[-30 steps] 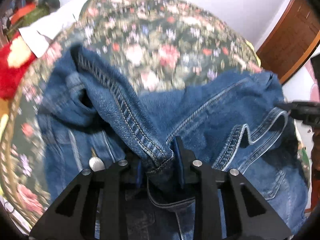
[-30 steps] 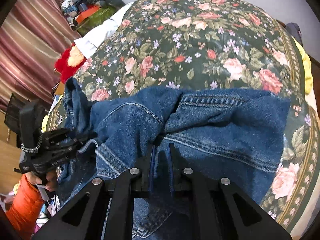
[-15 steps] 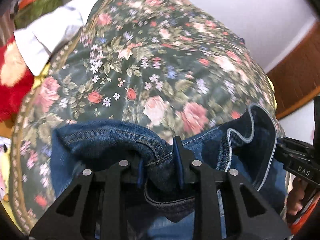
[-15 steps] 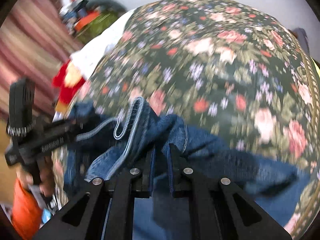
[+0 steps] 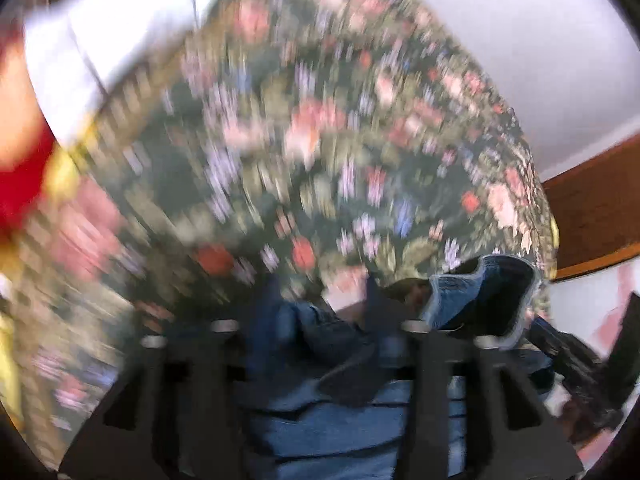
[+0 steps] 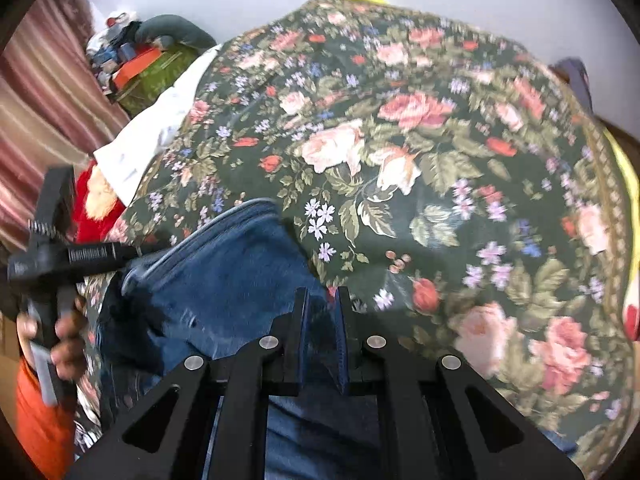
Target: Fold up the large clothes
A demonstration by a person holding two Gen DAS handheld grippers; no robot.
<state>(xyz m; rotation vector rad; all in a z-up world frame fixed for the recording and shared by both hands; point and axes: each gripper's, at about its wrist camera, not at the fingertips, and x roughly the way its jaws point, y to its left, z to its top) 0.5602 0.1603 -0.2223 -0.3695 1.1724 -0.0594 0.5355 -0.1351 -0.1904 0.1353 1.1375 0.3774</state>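
A blue denim jacket (image 6: 224,280) lies bunched at the near edge of a floral bedspread (image 6: 400,160). My right gripper (image 6: 322,296) is shut on a fold of it, and the cloth runs down between its fingers. In the blurred left wrist view my left gripper (image 5: 322,284) has its jaws opening. The jacket (image 5: 328,412) sags loosely between them, with no pad pressing on it. A raised denim hem (image 5: 480,292) stands to the right. In the right wrist view the left gripper (image 6: 132,252) reaches the jacket's left edge, held by a hand (image 6: 64,344).
A red plush toy (image 6: 96,204), a white cloth (image 6: 152,140) and a pile of things (image 6: 136,64) sit along the bed's left side by a striped curtain (image 6: 40,120). A wooden door (image 5: 592,216) stands at the right. An orange sleeve (image 6: 36,420) shows at lower left.
Both grippers carried the jacket's far edge toward the near edge of the bed, uncovering the bedspread. The left jaws, shut on denim before, have spread apart. The right stays shut on it.
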